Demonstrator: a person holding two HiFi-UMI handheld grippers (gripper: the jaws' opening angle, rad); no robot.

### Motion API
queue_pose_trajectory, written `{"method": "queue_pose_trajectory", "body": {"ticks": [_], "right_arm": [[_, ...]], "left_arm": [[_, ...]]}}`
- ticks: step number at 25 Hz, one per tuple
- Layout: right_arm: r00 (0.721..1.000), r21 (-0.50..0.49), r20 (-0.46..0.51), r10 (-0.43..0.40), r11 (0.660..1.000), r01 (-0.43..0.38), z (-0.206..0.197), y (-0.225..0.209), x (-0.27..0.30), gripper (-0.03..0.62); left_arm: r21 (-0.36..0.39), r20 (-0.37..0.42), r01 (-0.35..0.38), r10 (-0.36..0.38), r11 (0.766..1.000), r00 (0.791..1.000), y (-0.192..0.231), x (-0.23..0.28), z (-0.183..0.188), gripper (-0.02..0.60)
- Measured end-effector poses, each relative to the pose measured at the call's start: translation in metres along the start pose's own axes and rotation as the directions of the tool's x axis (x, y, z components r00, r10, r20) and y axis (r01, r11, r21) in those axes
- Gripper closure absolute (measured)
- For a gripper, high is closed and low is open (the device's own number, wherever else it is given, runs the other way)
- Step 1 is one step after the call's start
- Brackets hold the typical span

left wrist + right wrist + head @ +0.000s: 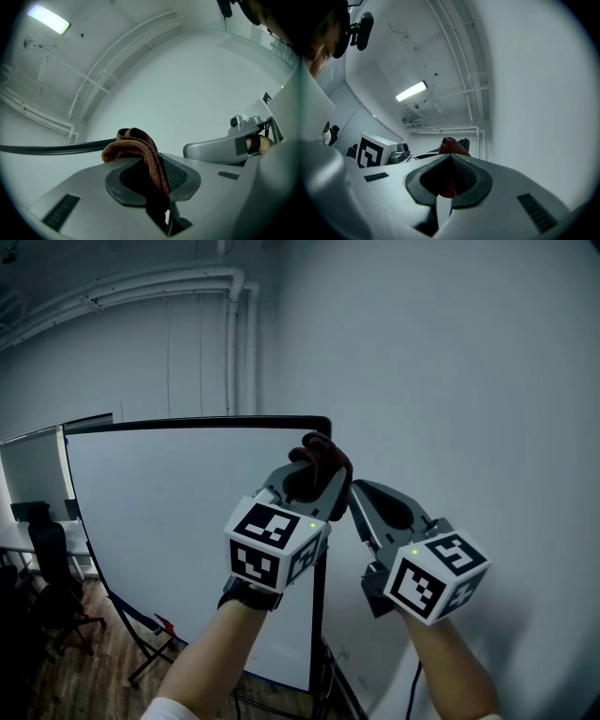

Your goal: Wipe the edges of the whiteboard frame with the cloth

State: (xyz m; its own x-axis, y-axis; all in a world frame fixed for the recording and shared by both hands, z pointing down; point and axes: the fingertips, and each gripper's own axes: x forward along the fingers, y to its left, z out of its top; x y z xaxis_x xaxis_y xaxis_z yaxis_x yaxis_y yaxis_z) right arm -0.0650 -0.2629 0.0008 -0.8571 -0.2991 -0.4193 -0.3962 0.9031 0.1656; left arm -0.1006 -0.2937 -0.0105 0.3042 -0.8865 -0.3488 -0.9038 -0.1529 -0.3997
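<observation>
Premises: white pipes point(234, 343) run along the wall. Black office chair point(52, 568) stands on wooden floor point(94, 667). Ceiling light point(411, 91) lit. Small red item point(166, 624), possibly a clamp.

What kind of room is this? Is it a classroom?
Probably an office or workroom, not a classroom. There is a big whiteboard on a stand, a black office chair by a desk, and exposed pipes.

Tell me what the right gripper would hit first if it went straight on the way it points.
Most likely the brown cloth pinched in the left gripper: it sits just beyond the right gripper's shut tips, though the depth is hard to judge.
</observation>
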Motion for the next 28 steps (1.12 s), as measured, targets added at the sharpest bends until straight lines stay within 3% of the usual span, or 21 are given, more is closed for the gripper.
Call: {"method": "queue_pose_trajectory", "body": {"ticks": [6, 12, 18, 23, 28], "right_arm": [[1.000, 0.020, 0.003, 0.001, 1.000, -0.001, -0.007, 0.008, -0.013, 0.592], [1.000, 0.028, -0.010, 0.007, 1.000, -0.007, -0.024, 0.017, -0.032, 0.591], [0.998, 0.085, -0.055, -0.003, 0.996, 0.007, -0.067, 0.028, -0.054, 0.591], [0.989, 0.104, -0.148, -0.004, 0.994, 0.020, -0.131, 0.046, -0.079, 0.591], [0.973, 0.138, -0.229, -0.008, 0.990, 0.040, -0.185, 0.059, -0.103, 0.592]], "left_arm": [[-0.002, 0.034, 0.019, -0.019, 1.000, 0.999, -0.015, -0.026, 0.007, 0.509], [-0.026, 0.028, 0.037, -0.036, 0.999, 0.999, -0.032, -0.060, -0.013, 0.509], [-0.017, 0.041, 0.099, -0.098, 0.995, 0.994, -0.064, -0.098, -0.040, 0.509], [-0.096, -0.028, 0.131, -0.134, 0.987, 0.991, -0.104, -0.130, -0.102, 0.509], [-0.241, -0.084, 0.122, -0.146, 0.963, 0.986, -0.127, -0.164, -0.155, 0.509]]}}
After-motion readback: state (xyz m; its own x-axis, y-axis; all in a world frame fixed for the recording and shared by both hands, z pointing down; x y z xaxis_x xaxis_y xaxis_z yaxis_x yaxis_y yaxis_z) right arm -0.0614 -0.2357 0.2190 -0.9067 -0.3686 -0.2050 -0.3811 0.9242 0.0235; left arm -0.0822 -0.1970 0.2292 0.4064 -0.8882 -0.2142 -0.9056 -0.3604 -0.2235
